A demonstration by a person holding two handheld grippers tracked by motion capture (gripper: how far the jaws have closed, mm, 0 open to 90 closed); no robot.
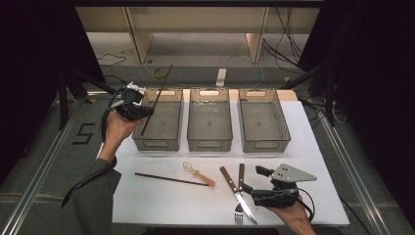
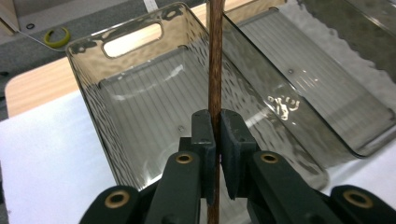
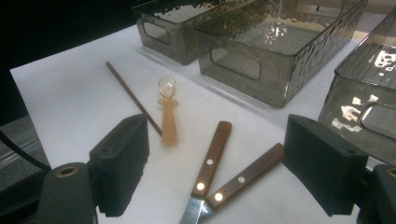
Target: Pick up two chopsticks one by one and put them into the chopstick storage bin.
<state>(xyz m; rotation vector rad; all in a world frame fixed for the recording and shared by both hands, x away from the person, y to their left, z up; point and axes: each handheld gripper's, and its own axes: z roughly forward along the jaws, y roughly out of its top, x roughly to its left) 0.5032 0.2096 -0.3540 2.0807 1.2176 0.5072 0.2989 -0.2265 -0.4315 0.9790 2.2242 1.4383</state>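
Dark brown chopstick, smoky grey ribbed bin, white table

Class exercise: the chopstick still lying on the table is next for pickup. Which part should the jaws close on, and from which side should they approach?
Probably near the middle of the chopstick, coming straight down from above. It is thin and lies flat on the white table, so the jaws should straddle it across its width; its right end touches the spoon.

Dim surroundings, bright table, glare on bins.
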